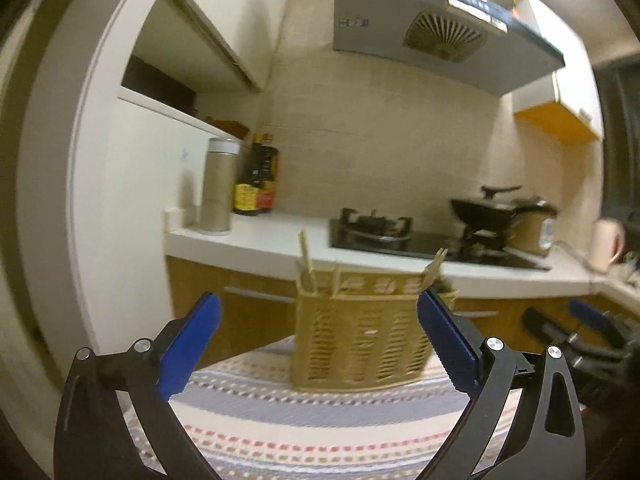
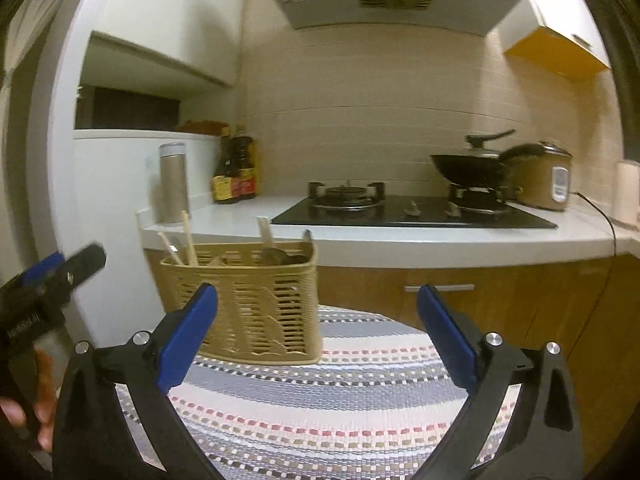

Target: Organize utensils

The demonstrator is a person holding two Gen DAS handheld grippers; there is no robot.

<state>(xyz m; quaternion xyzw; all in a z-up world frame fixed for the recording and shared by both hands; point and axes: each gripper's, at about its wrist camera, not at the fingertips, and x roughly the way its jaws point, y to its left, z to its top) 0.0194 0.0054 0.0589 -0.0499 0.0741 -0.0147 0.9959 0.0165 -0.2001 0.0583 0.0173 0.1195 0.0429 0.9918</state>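
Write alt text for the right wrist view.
The open right gripper frames a tan slotted utensil basket holding chopsticks on a striped tablecloth. Behind is a kitchen counter with a gas stove and black wok.

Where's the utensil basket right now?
The utensil basket stands on the striped mat, centre of the left wrist view; left of centre in the right wrist view, before the kitchen counter.
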